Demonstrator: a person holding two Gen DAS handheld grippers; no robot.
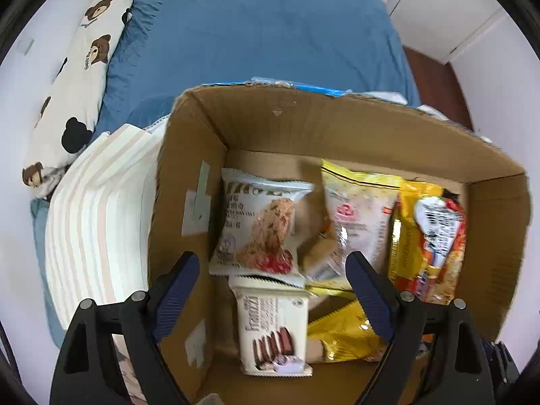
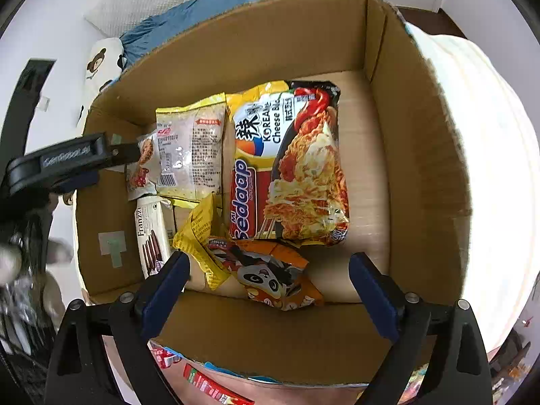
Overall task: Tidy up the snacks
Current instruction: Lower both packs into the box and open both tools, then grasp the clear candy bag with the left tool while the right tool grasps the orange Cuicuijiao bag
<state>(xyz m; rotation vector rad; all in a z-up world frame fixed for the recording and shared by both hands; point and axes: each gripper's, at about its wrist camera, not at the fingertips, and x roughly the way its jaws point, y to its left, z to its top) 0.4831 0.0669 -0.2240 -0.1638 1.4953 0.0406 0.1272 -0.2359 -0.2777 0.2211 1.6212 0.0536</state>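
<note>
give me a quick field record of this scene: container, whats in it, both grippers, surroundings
container: open cardboard box, on a blue bedsheet
contents: Sedaap noodle packet; Franzzi wafer pack; cookie pack; yellow-edged white pack; crumpled yellow wrapper; orange panda pack
left gripper: open above the wafer and cookie packs, fingers holding nothing
right gripper: open above the panda pack, holding nothing
surroundings: bear-print pillow; striped cloth beside the box
</note>
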